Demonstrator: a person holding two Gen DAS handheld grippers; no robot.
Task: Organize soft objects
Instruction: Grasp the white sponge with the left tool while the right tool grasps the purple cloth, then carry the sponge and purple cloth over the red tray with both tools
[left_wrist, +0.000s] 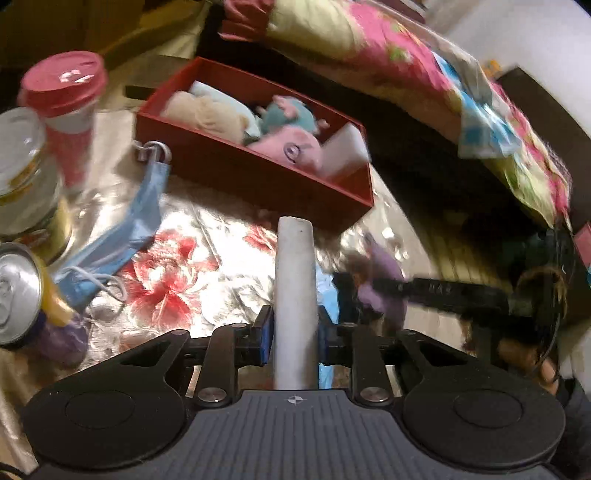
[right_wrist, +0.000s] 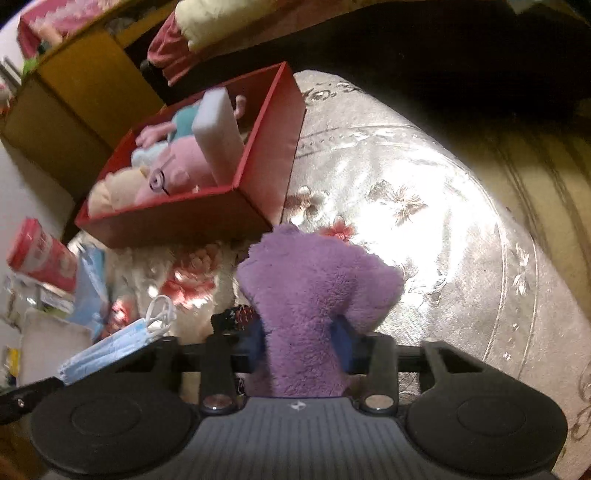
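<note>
My left gripper is shut on a white foam block, held edge-on between the blue pads and pointing toward the red box. The box holds a beige plush, a teal plush, a pink plush and another white foam block. My right gripper is shut on a purple plush toy, just in front of the red box. In the left wrist view the purple plush toy shows to the right, above the table.
Blue face masks lie left of the box on the floral tablecloth. A pink-lidded tube, a glass jar and a drink can stand at the left. Floral bedding lies behind. Another mask is near my right gripper.
</note>
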